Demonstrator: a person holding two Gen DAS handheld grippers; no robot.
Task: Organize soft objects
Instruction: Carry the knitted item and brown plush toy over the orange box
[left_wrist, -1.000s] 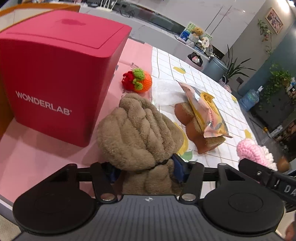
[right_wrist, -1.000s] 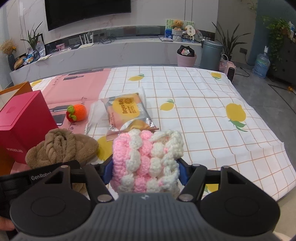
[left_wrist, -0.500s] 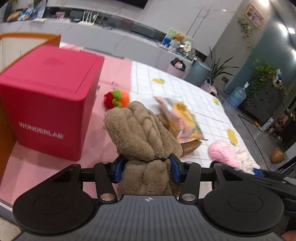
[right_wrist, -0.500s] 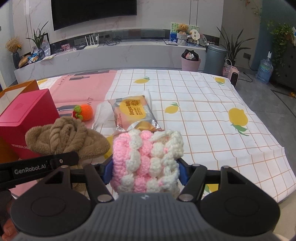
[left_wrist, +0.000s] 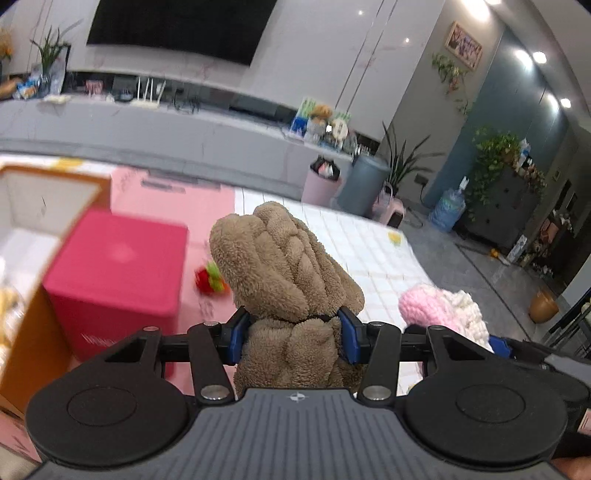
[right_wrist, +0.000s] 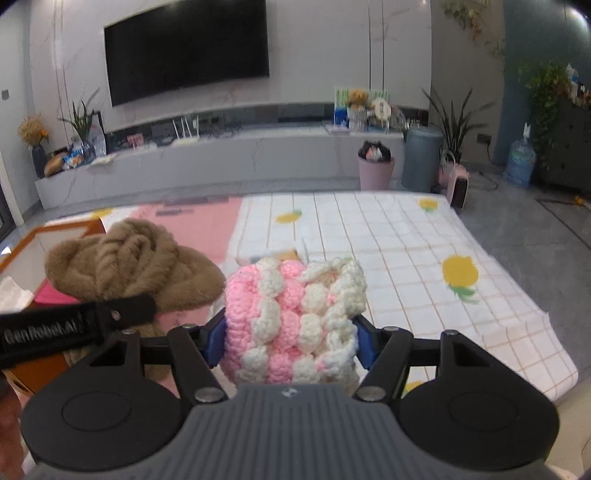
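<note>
Both grippers were clamped on soft things held above the table: the left gripper (left_wrist: 291, 334) pinched one brown plush knot (left_wrist: 284, 266), the right gripper (right_wrist: 290, 341) one pink-and-white crochet piece (right_wrist: 295, 314), apparently for carrying to the orange box (left_wrist: 48, 206). One crochet strawberry (left_wrist: 210, 282) lay beside the red box (left_wrist: 118, 280).

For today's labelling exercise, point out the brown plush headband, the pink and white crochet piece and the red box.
brown plush headband (left_wrist: 280, 258), left wrist view, braided top.
pink and white crochet piece (right_wrist: 291, 317), right wrist view, front face.
red box (left_wrist: 118, 266), left wrist view, lid.
</note>
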